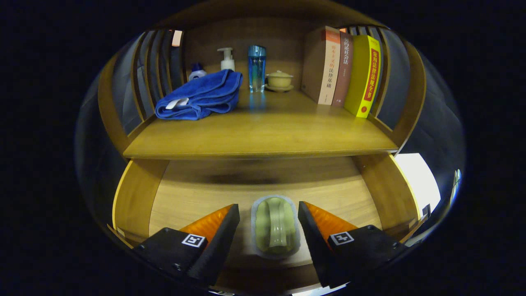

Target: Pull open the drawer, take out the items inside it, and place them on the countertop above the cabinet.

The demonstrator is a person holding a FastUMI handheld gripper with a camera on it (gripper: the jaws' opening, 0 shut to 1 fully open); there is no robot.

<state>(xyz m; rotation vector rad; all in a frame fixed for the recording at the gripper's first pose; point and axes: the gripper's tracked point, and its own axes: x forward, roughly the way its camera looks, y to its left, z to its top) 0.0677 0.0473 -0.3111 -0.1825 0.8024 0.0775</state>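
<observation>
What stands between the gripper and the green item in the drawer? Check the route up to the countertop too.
Nothing visible does. The gripper is open, its fingers flanking the green item in the open drawer. The countertop has bare wood at its front, ahead of the blue towel.

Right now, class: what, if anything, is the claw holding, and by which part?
Nothing. The claw is open around the pale green soap dish in the open drawer, its fingers apart from the dish's sides.

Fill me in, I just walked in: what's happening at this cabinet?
The drawer is pulled open. The hand-held gripper is open, its fingers either side of a pale green soap dish lying in the drawer, not yet pressing it. The countertop above holds a blue towel, bottles and books.
</observation>
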